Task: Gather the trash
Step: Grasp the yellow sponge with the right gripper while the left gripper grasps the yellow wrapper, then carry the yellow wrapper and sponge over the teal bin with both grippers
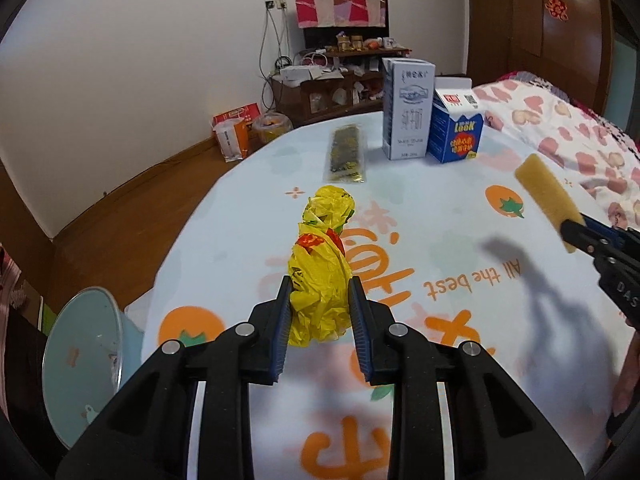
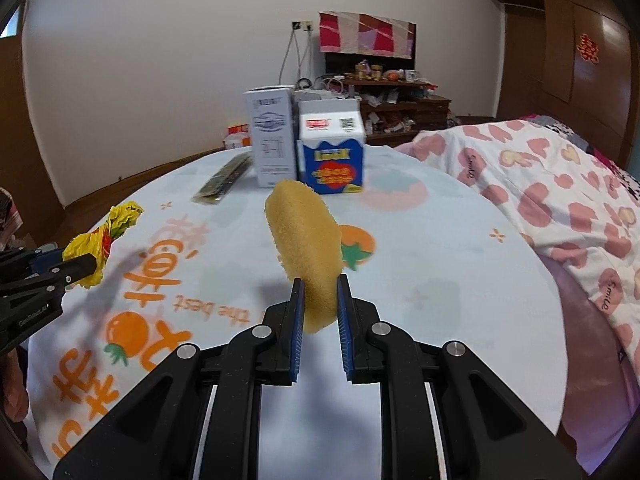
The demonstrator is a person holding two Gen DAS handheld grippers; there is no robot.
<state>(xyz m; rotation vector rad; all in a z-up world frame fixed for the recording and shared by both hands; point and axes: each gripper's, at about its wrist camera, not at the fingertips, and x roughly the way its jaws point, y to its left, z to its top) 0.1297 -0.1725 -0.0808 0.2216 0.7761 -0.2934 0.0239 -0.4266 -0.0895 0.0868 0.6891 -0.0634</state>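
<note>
Left gripper (image 1: 319,294) is clamped on the yellow bag (image 1: 320,264), right gripper (image 2: 319,296) on the sponge (image 2: 306,248); both are being best kept squeezed until the bin (image 1: 86,360).

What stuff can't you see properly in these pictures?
- Bin, left wrist view: only part shows; the claw's black frame and the picture edge cut it off, so its contents are hidden.
- Yellow bag, left wrist view: its near end sits behind the left claw.
- Tall white carton, both views: print too small to read.
- Shelf clutter, both views: too small to name.
</note>
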